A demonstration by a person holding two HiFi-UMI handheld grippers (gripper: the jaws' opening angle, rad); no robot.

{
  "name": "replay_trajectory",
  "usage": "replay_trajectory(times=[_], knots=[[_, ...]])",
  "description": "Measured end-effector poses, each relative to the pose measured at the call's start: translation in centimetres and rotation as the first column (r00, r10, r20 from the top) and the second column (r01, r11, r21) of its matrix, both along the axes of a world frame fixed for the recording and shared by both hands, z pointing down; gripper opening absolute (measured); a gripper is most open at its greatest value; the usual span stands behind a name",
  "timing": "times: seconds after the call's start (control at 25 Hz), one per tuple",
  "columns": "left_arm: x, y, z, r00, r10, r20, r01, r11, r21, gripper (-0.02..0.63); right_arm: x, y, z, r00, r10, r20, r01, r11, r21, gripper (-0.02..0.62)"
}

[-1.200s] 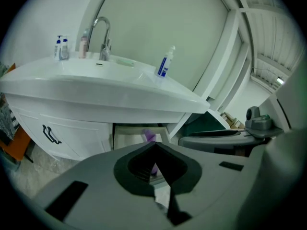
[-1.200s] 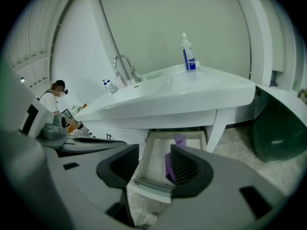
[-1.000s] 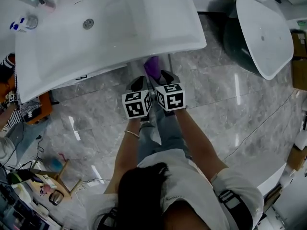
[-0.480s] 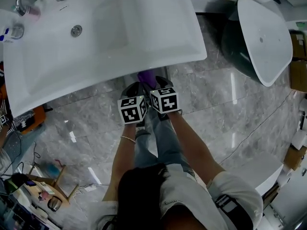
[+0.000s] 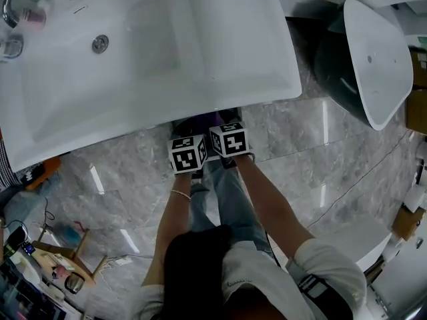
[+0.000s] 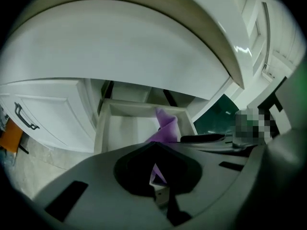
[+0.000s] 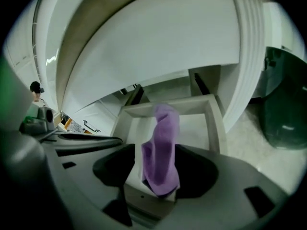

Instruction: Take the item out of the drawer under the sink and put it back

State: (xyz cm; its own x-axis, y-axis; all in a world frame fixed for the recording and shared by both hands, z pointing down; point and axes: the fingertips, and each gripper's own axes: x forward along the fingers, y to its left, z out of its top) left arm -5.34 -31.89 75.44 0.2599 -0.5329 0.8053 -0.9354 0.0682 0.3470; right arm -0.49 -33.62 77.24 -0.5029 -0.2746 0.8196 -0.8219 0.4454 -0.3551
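Found purple cloth (image 7: 160,147) held over the open drawer (image 7: 214,123), under the front edge of the white sink (image 5: 167,59). Read left gripper (image 6: 154,147) as closed: tips together, cloth pinched between. Read right gripper (image 7: 159,152) as parted wide, having just been opening; cloth between its jaws, unclamped. Logged both grippers side by side over grey marble floor (image 5: 300,165).
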Motion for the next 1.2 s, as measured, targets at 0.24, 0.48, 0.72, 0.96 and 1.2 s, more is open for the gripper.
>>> replay_trajectory(times=[0.24,0.48,0.72,0.96,1.2], knots=[[-0.1,-1.0,2.0,1.0,-0.002,-0.002,0.002,1.0,-0.018,0.003,-0.4,-1.0,2.2,0.999,-0.025,-0.023,0.025,0.999,-0.022,0.25],[0.1,-1.0,3.6,1.0,-0.003,-0.006,0.003,0.999,-0.038,0.003,-0.6,-1.3,4.4,0.998,-0.044,-0.04,0.042,0.998,-0.045,0.249],[0.1,-0.9,4.5,1.0,-0.009,-0.017,0.008,0.999,-0.049,0.003,-0.7,-1.3,5.6,0.999,-0.036,-0.036,0.034,0.998,-0.054,0.249],[0.5,-1.1,4.7,1.0,0.002,-0.021,-0.003,0.999,-0.05,0.003,-0.2,-1.5,6.0,0.999,-0.014,-0.053,0.011,0.998,-0.06,0.132],[-0.1,-1.0,4.9,1.0,-0.005,-0.018,0.004,0.998,-0.055,0.003,-0.5,-1.3,5.7,0.999,-0.024,-0.048,0.022,0.998,-0.058,0.094]])
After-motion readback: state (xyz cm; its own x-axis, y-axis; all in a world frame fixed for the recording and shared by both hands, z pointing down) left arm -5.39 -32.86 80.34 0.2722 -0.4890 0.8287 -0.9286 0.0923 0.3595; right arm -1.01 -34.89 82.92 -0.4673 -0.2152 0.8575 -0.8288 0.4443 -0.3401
